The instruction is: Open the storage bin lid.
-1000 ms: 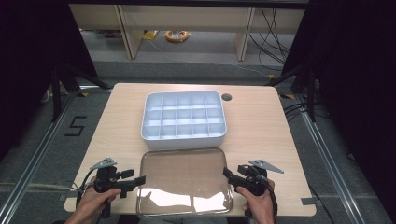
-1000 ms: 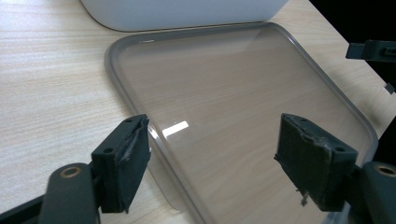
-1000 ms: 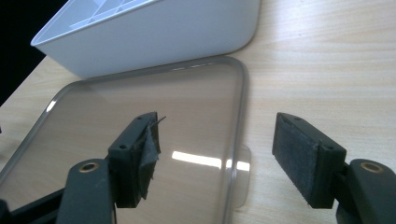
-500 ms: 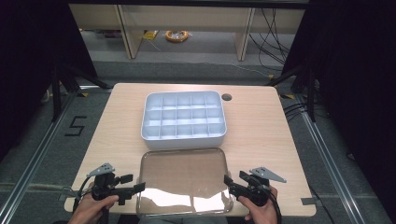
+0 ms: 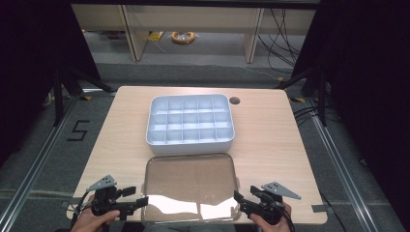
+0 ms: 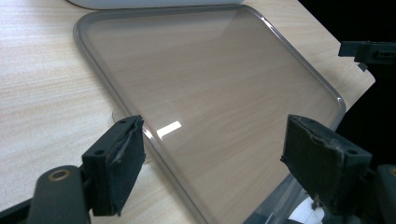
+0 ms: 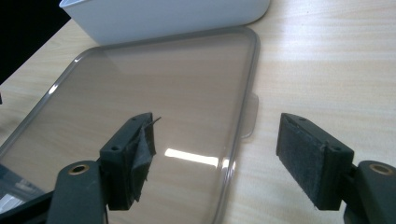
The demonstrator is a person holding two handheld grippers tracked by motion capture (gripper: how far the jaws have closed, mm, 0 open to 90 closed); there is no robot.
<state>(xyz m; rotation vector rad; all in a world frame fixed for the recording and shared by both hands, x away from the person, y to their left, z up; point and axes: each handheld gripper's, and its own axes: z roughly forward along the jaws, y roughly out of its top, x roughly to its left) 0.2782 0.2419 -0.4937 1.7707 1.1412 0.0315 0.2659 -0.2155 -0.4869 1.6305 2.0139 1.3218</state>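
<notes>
I've pulled both hands back toward my edge of the bench [image 5: 270, 130] over the last second, so the left gripper [image 5: 139, 203] and the right gripper [image 5: 239, 201] now sit at the near corners of the clear lid [image 5: 191, 181]. Both have their jaws spread wide, nothing between them; in the left gripper view the lid's near rim runs across the gap, and in the right gripper view the lid's side edge and its small tab [image 7: 250, 114] lie between the pads. My guess is I'm lining up to lift the lid onto the white divided box [image 5: 190, 120] just beyond it, whose compartments look empty. Pale wood bench, a cable hole [image 5: 235, 100] at the back, grey floor, dark curtains either side.
</notes>
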